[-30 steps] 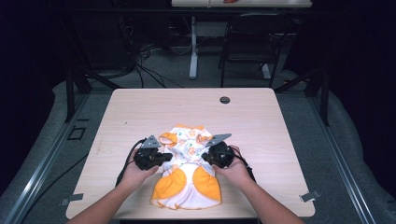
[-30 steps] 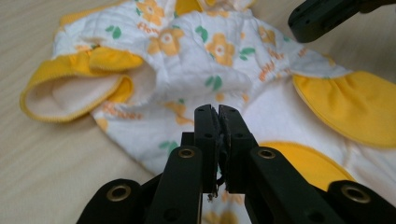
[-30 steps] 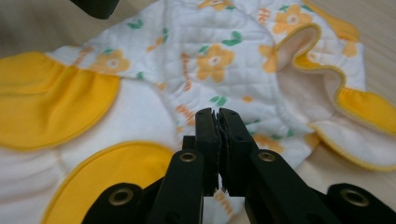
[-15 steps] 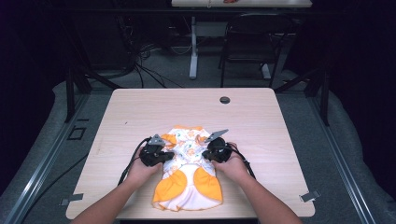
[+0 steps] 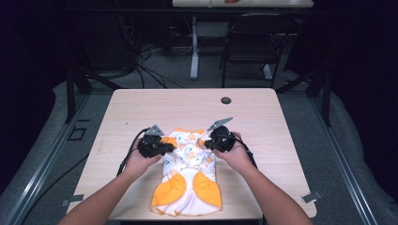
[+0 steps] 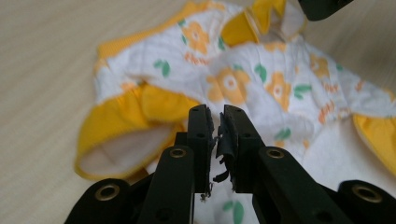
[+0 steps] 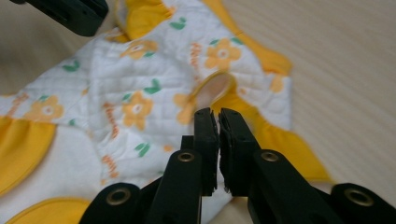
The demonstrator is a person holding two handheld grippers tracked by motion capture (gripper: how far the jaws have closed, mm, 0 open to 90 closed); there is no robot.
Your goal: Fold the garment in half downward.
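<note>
Both grippers, left gripper (image 5: pixel 162 148) and right gripper (image 5: pixel 212 142), flank the garment (image 5: pixel 187 180).

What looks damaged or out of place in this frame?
The left gripper has a torn pad: black lining hangs in ragged shreds in the narrow gap between its jaws. The flowered baby garment lies folded but rumpled on the table, its sleeves tucked in unevenly. Nothing is spilled.

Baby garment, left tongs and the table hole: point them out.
baby garment (image 5: pixel 187 161), high view, flowered white middle.
left tongs (image 6: pixel 216 122), left gripper view, between the tips.
table hole (image 5: pixel 225 100), high view, dark round centre.
</note>
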